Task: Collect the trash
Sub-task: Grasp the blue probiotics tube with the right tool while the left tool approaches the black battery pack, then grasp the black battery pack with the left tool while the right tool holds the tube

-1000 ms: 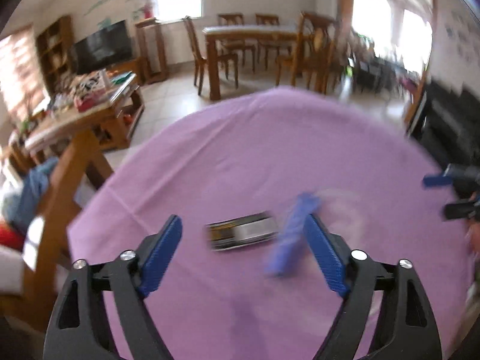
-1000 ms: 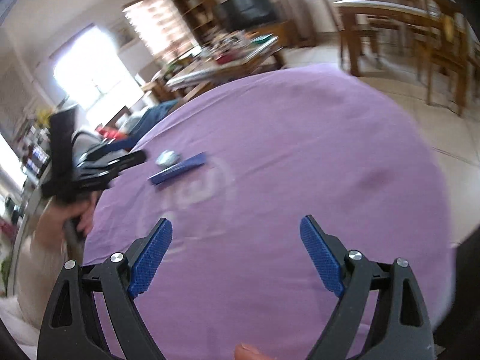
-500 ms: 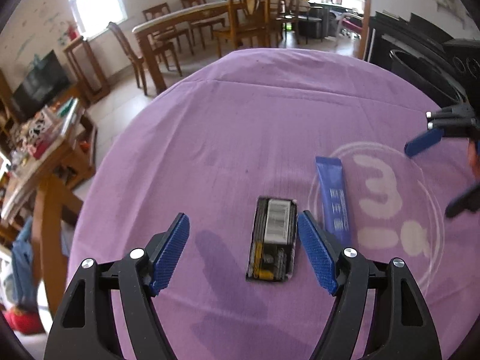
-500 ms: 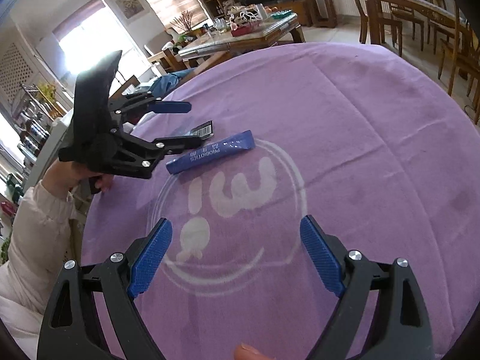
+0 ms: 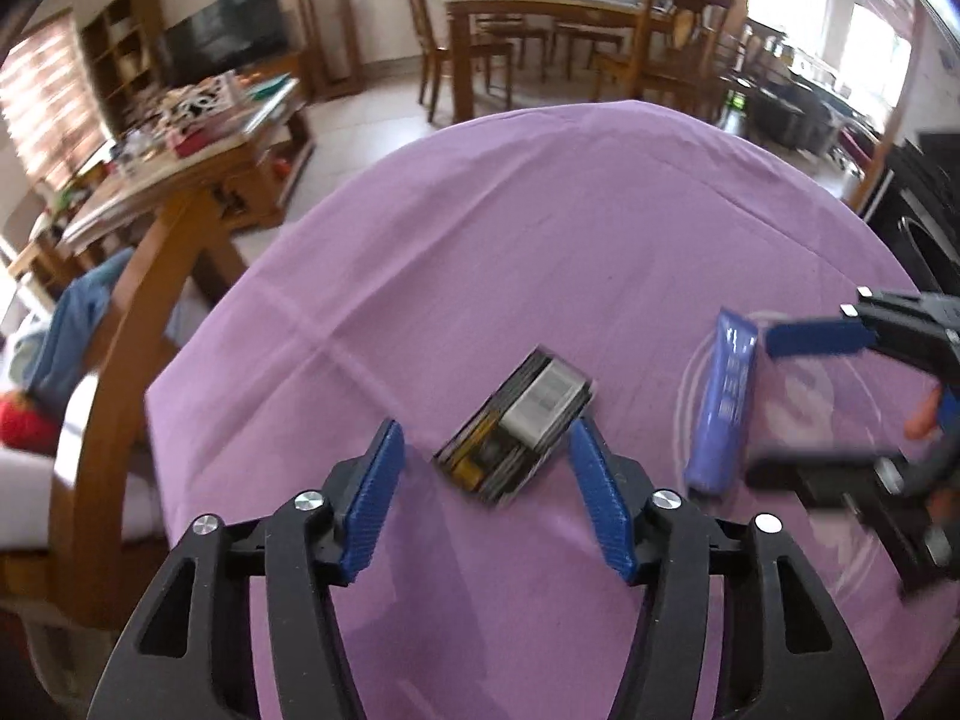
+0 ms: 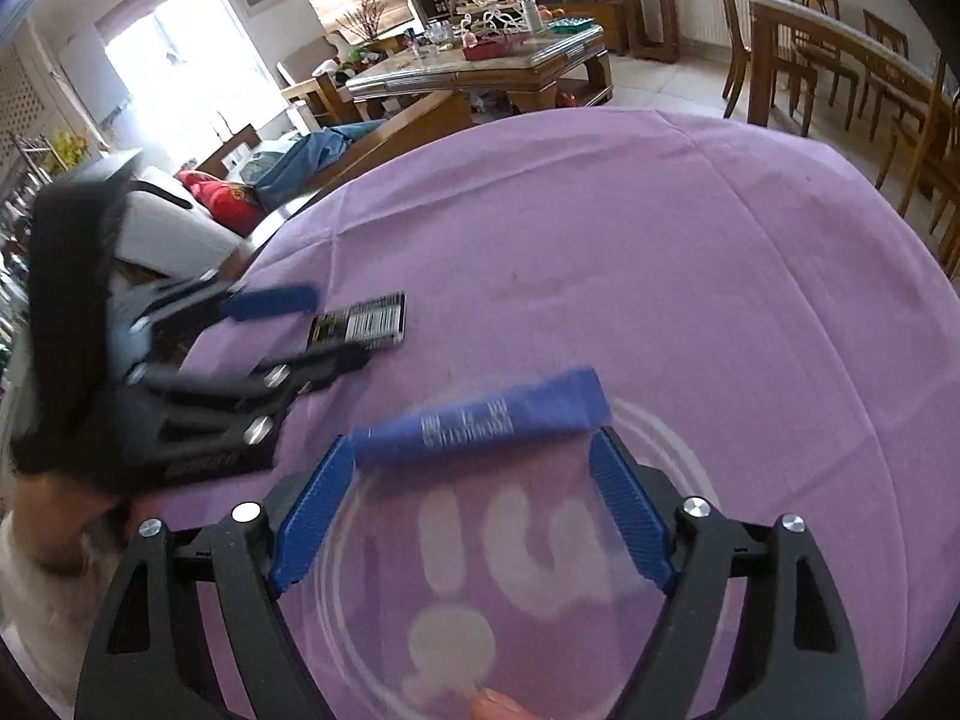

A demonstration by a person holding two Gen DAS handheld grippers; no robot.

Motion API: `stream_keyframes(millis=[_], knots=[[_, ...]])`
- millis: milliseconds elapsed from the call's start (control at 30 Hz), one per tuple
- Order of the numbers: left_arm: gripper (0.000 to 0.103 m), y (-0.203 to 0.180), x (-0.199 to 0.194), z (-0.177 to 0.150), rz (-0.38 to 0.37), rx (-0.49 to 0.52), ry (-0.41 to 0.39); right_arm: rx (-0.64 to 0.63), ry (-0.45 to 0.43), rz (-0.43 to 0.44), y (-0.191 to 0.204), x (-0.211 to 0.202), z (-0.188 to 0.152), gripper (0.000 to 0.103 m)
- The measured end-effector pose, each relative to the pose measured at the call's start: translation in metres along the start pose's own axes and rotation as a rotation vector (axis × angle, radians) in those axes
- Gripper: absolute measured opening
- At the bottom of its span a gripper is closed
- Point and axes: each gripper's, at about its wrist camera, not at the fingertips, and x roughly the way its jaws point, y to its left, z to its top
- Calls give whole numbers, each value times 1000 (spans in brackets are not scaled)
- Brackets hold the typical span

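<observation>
Tools both spread, just been closing: left tool w/ black wrapper between pads, right tool by blue sachet.

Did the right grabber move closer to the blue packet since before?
Yes. In the right wrist view, the right gripper has come toward the blue packet on the purple cloth; its closing jaws now flank it without pressing.

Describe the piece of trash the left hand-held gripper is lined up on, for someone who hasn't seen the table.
On the purple tablecloth, just ahead of the left hand-held gripper, lies a flat black packet. Unlike the long blue sachet beside it, it is rectangular, with a white barcode label and yellow print.
</observation>
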Motion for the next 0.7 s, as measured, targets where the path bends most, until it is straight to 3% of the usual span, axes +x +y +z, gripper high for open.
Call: stream_keyframes(millis=[133, 267, 400, 467, 500, 567, 633, 667, 700], knots=[[34, 3, -8, -8, 4, 5, -19, 22, -14, -36, 2, 8, 13, 62], [30, 0, -6, -7, 10, 41, -26, -94, -34, -200, 14, 15, 15, 23], [35, -6, -6, -3, 15, 132, -36, -124, -31, -177, 12, 11, 11, 22], [72, -11, -4, 3, 54, 196, -49, -128, -37, -154, 7, 6, 7, 22], [75, -14, -1, 6, 51, 233, -53, -141, -43, -157, 7, 4, 3, 23], [76, -18, 4, 13, 21, 292, -56, -165, -55, -167, 9, 2, -1, 24], [74, -15, 8, 18, -32, 289, -41, -171, -66, -162, 8, -2, -7, 23], [61, -12, 11, 22, -75, 267, -28, -164, -70, -154, 6, -4, -10, 23], [55, -8, 13, 24, -146, 237, -14, -156, -73, -148, 6, -3, -10, 22]])
